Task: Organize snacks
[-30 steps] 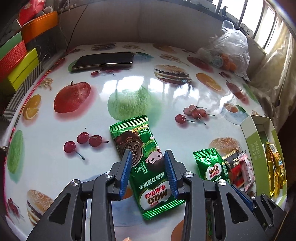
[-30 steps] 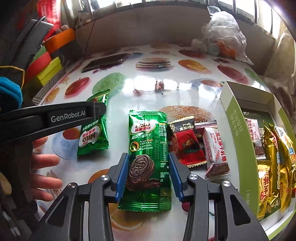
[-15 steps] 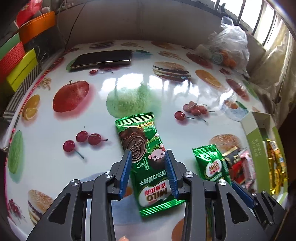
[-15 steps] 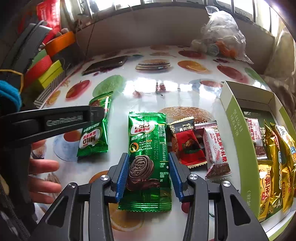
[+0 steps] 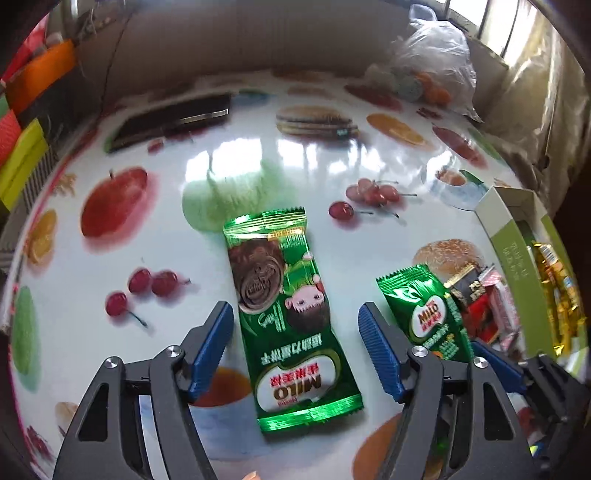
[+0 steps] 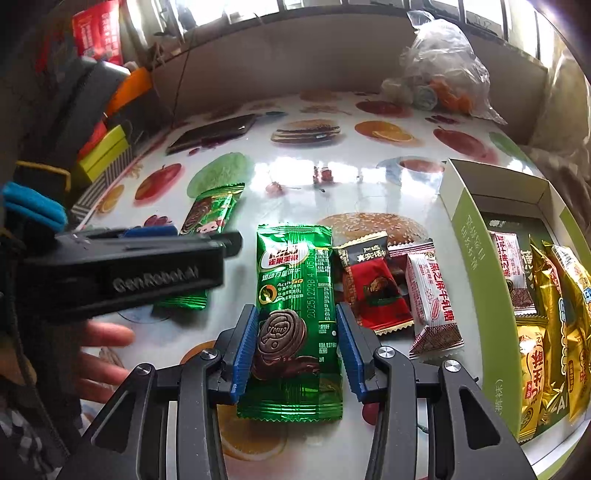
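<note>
Milo packet (image 5: pixel 291 314) lies between opening left claw (image 5: pixel 295 332).

Bright daylight from windows (image 5: pixel 491 22) at 1 o'clock; white glare on the tablecloth (image 5: pixel 258 158); fisheye bending; slight motion blur.

Green Milo biscuit packet (image 5: pixel 291 314): glossy crinkled foil. Tabletop (image 5: pixel 236 177): smooth, mirror-glossy printed surface. Green box (image 6: pixel 476 254): matt cardboard. Gripper pads (image 6: pixel 245 349): ribbed blue plastic. Bag (image 6: pixel 443 74): thin clear plastic.

phone (image 5: pixel 173 120) flat at table's far edge | plastic bag (image 5: pixel 432 74), perhaps fruit | coloured boxes (image 6: pixel 107 151) left
</note>
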`<state>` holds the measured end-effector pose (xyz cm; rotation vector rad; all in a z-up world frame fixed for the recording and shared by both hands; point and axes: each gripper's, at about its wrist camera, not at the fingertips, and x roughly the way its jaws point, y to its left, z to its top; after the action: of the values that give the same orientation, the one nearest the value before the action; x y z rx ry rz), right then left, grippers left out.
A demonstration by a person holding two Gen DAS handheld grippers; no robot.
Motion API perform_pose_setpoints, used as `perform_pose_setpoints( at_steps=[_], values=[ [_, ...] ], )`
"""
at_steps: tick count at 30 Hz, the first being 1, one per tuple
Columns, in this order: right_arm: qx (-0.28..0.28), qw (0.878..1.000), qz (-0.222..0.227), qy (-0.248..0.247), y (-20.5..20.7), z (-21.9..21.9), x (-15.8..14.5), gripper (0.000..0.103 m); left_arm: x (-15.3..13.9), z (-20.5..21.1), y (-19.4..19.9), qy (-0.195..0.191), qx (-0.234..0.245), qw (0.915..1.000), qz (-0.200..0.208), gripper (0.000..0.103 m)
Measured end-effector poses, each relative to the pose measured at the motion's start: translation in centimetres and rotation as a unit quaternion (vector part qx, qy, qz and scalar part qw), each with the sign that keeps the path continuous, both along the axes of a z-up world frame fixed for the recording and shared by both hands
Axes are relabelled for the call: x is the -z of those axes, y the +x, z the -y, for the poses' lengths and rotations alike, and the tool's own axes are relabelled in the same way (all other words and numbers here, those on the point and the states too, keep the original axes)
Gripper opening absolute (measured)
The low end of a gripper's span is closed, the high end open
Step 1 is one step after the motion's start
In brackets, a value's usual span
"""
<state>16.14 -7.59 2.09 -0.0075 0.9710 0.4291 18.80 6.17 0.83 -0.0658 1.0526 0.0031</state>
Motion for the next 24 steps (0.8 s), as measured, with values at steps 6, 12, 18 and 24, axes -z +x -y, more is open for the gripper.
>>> perform_pose_setpoints(
  at_steps=[6, 12, 18, 24],
  values=[
    [-0.001, 1.0, -0.002, 0.007, 0.05, 0.11, -0.02, 0.042, 0.06, -0.06, 0.22, -0.002, -0.018, 0.9998, 0.007, 0.071],
    [0.001, 1.0, -0.002, 0.011, 0.13, 0.2, 0.01, 0.042, 0.17, -0.74, 0.37, 0.014, -0.039, 0.9991, 0.006, 0.071],
    [0.0, 1.0, -0.002, 0.01, 0.09, 0.23, 0.02, 0.042, 0.17, -0.7, 0.25, 0.018, -0.043, 0.9989, 0.004, 0.071],
    [-0.001, 1.0, -0.001, 0.005, 0.11, 0.21, -0.01, 0.042, -0.12, -0.63, -0.01, 0.021, -0.041, 0.9989, 0.008, 0.049]
  ],
)
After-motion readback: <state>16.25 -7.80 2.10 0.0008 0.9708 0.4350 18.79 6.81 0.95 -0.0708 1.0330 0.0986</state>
